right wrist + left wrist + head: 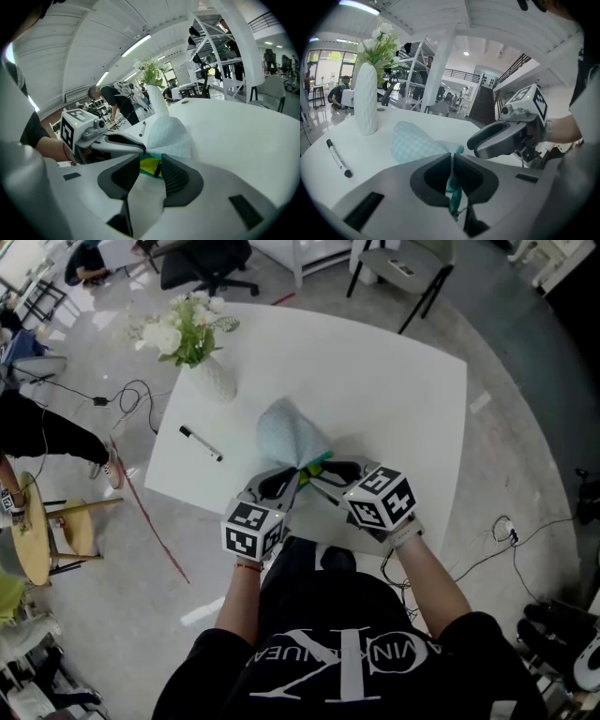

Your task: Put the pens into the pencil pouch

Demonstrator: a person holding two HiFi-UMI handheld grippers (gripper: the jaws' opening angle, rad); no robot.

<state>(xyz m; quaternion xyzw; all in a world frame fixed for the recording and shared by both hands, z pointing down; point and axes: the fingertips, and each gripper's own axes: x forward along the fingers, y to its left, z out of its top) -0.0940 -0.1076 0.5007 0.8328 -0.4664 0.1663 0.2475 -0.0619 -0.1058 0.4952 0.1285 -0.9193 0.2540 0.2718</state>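
The pouch (291, 435) lies mid-frame on the white worktop (403, 381), its teal mouth toward the bottom of the frame. The left tongs (452, 161) are pressed together on the zipper edge. The right tongs (151, 163) stand spread at the mouth, and a yellow-green pen (147, 167) shows in their gap, its end in the pouch. A black pen (201, 443) lies at the worktop's left, below the vase (214, 379).
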